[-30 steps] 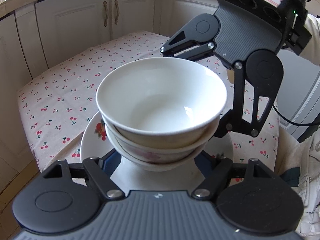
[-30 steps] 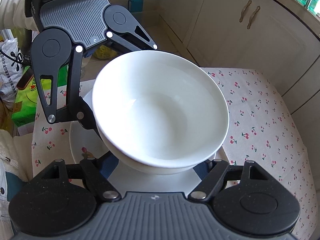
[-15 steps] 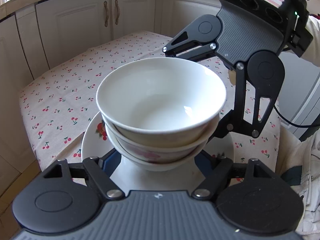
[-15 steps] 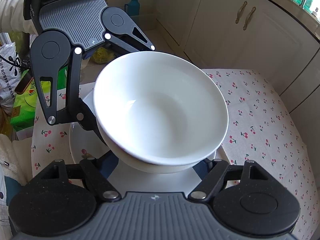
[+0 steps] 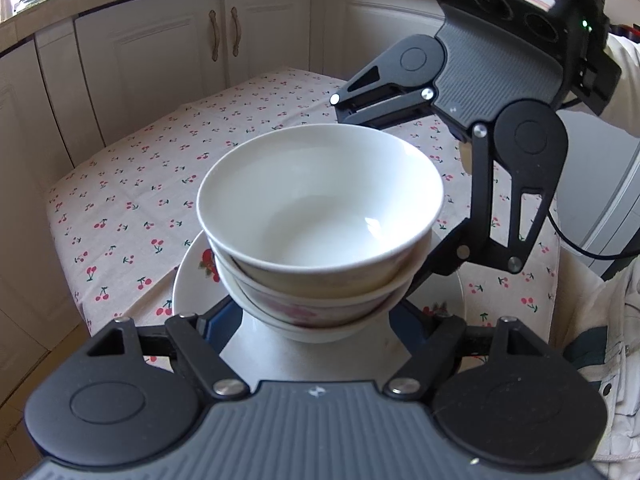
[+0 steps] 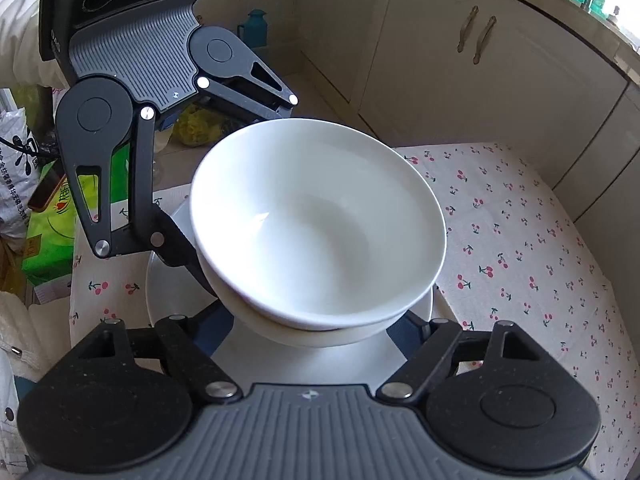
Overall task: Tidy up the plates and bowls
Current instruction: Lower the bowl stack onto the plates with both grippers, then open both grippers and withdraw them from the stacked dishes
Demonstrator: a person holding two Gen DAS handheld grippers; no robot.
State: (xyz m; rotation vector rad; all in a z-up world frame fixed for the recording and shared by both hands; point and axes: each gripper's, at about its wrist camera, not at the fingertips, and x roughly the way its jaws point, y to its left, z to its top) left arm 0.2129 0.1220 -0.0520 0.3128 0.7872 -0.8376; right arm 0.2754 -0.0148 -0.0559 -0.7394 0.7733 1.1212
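Observation:
A stack of nested white bowls (image 5: pixel 320 216) stands on a white plate (image 5: pixel 190 280) with a strawberry print; the lower bowl has pink flowers. My left gripper (image 5: pixel 318 320) reaches in from one side, its blue-padded fingers (image 5: pixel 216 320) tight against the base of the bottom bowl, pad contact hidden under the flare. My right gripper (image 6: pixel 316 330) faces it across the bowl stack (image 6: pixel 320 220). Its jaws are opening, with the bottom bowl between its fingers (image 6: pixel 218 326) and a thin gap showing at each side. The plate (image 6: pixel 168 292) lies flat on the table.
The table wears a cherry-print cloth (image 5: pixel 140 200), with its edges close to the plate on the near sides. Cream cabinets (image 5: pixel 224 40) stand behind. A green box (image 6: pixel 52 240), bags and a blue bottle (image 6: pixel 254 26) sit beside the table. A person's pale sleeve (image 6: pixel 20 40) shows.
The right gripper has rolled slightly and its fingers have spread a little away from the bottom bowl. The bowls, the plate and the left gripper have stayed put.

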